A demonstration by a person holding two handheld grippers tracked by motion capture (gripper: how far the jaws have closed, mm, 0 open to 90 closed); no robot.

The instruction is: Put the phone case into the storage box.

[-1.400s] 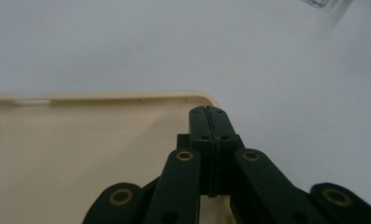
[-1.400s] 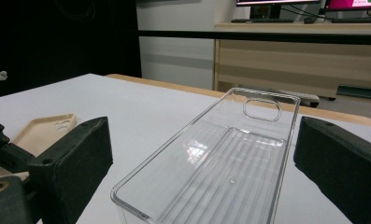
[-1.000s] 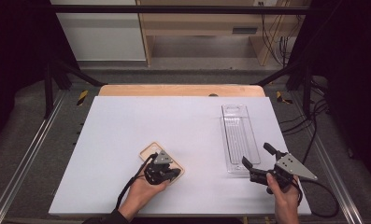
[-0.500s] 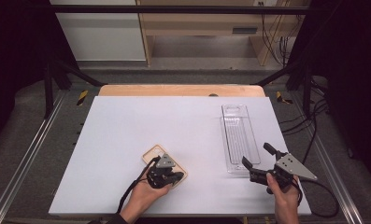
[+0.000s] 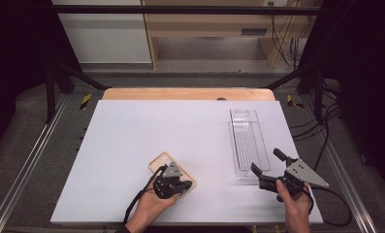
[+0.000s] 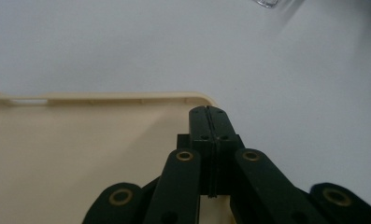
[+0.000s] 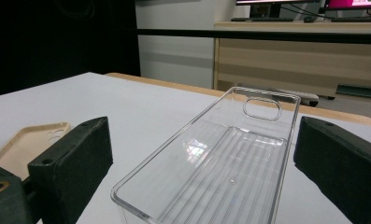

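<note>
On the white counter [image 5: 132, 145] we see a beige phone case [image 5: 157, 162] near the front edge. The left gripper [image 5: 182, 185] rests over it, fingers together. The right gripper [image 5: 266, 162], fingers apart, faces the near end of a clear plastic tray [image 5: 248, 141].

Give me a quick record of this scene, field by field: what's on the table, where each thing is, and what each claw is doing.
surface: white table
item 1: beige phone case, near the front, left of centre, open side up
item 2: clear tray, right side, lying lengthwise, empty
left claw: shut, over the case's edge; whether it pinches the rim cannot be told
right claw: open, at the tray's near end, jaws either side of it, not touching
</note>
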